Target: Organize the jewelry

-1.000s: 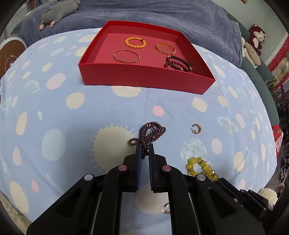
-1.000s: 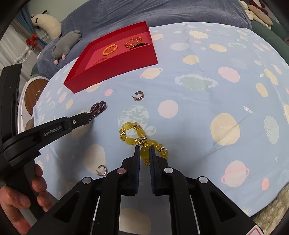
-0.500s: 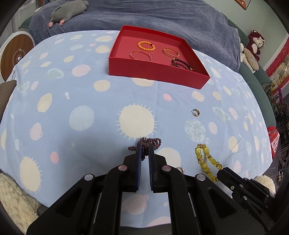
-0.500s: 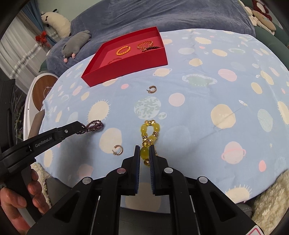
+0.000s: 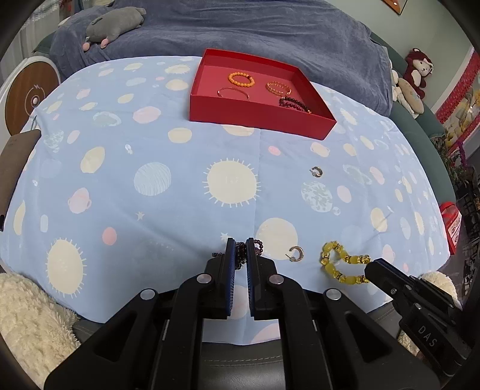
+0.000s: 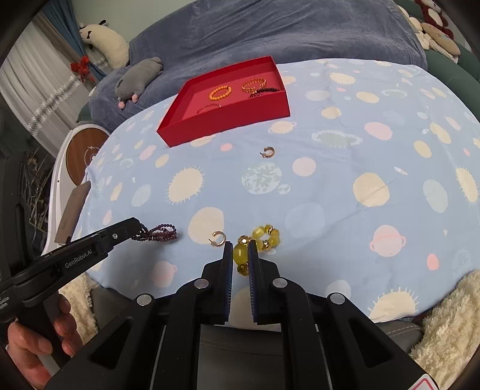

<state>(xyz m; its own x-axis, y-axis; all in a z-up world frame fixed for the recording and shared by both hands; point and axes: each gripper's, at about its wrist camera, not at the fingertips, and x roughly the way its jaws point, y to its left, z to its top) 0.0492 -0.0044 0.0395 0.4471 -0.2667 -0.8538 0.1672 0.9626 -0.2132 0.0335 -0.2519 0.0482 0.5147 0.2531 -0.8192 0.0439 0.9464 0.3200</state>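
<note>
My left gripper [image 5: 239, 244] is shut on a dark purple bead bracelet [image 5: 240, 253], also seen in the right wrist view [image 6: 160, 233], held near the table's front edge. My right gripper [image 6: 240, 249] is shut on a yellow bead bracelet [image 6: 264, 240], which shows in the left wrist view [image 5: 342, 264]. A red tray [image 5: 258, 115] at the far side holds an orange bracelet [image 5: 241, 79], a thin bangle [image 5: 233, 91], a gold bracelet [image 5: 279, 87] and a dark bead bracelet [image 5: 294, 103].
Two gold hoop earrings lie on the blue planet-print cloth: one mid-table [image 5: 316, 172], one near the front edge [image 5: 295, 253]. A grey plush toy [image 5: 114, 22] lies on the blue blanket behind. Fluffy cream fabric [image 5: 30, 318] sits below the front edge.
Both grippers have pulled back toward the table's front edge, carrying their bracelets with them. The tray now looks farther away.
</note>
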